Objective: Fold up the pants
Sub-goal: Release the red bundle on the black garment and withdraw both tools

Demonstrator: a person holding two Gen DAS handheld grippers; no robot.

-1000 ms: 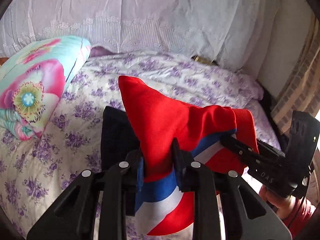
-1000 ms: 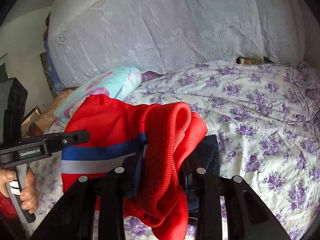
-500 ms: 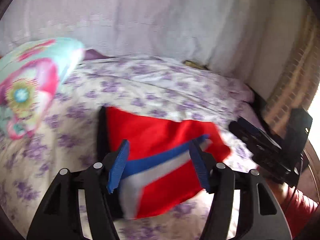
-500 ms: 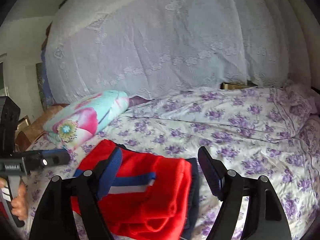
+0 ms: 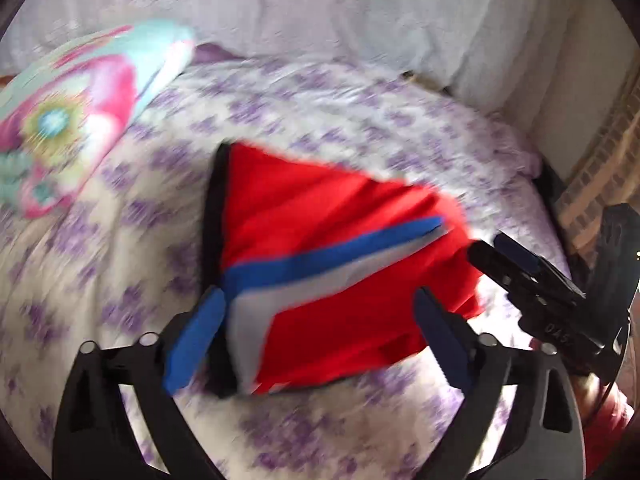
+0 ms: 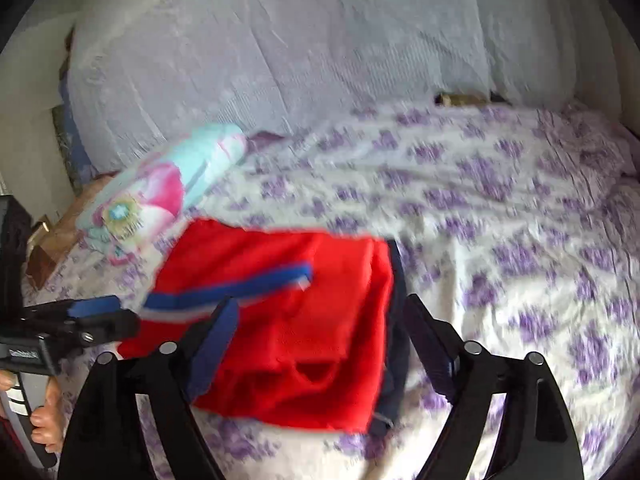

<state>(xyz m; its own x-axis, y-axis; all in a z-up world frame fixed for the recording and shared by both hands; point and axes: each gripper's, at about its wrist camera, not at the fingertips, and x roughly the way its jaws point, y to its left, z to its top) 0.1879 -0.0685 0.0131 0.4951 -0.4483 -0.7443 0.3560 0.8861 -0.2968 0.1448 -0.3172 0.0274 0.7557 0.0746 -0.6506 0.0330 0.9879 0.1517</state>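
Now the red pants (image 5: 320,280) lie folded on the bed (image 5: 120,264) with purple flowers — on top of something dark (image 6: 396,320). Both grippers have just been opening. Over the pants, the left gripper (image 5: 316,336) has its jaws wide and holds nothing. So does the right gripper (image 6: 320,344) — cloth between its jaws, not pinched. A flowery pillow (image 5: 72,120) sits nearby.

Black left gripper (image 5: 316,332) with blue pads, silver screws.

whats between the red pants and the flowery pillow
Only bare purple-flowered sheet between the pants and the pillow; the right wrist view shows it best.
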